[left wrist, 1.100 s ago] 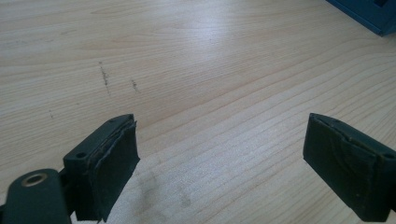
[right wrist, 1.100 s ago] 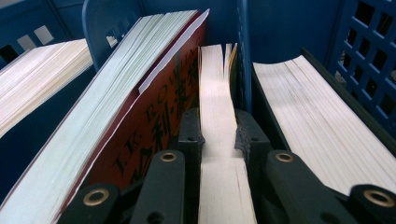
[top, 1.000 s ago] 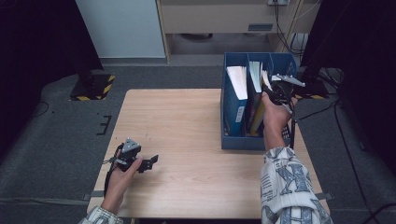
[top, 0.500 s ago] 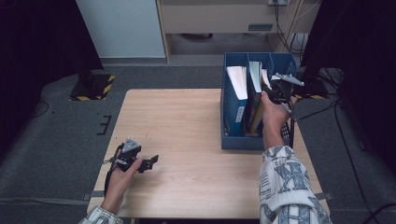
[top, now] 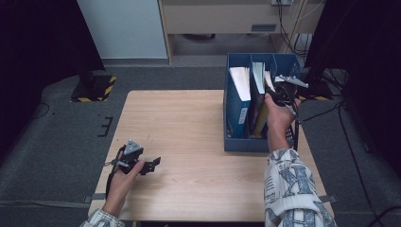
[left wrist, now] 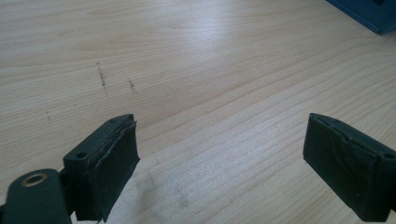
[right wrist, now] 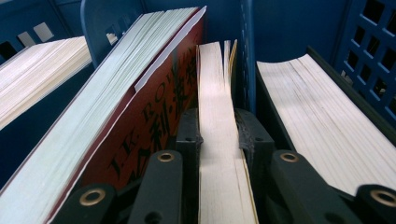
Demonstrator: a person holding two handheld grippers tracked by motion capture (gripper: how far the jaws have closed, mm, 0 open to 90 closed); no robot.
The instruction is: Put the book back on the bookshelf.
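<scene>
Paper edges are giving slightly as the right gripper (right wrist: 219, 140) fingers are pinching the thin book (right wrist: 219, 93); left gripper (left wrist: 233, 158) fingers are idling spread over the tabletop (left wrist: 210, 60). Floppy, light; gripping nearer the spine seems safer.

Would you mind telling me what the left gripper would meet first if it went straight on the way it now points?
Probably the bare wooden table: the open left gripper points low across it, with the blue file box off to one side.

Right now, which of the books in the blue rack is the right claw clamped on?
The thin cream-paged book, pinched by the right claw, between the red-covered book and the blue divider.
</scene>
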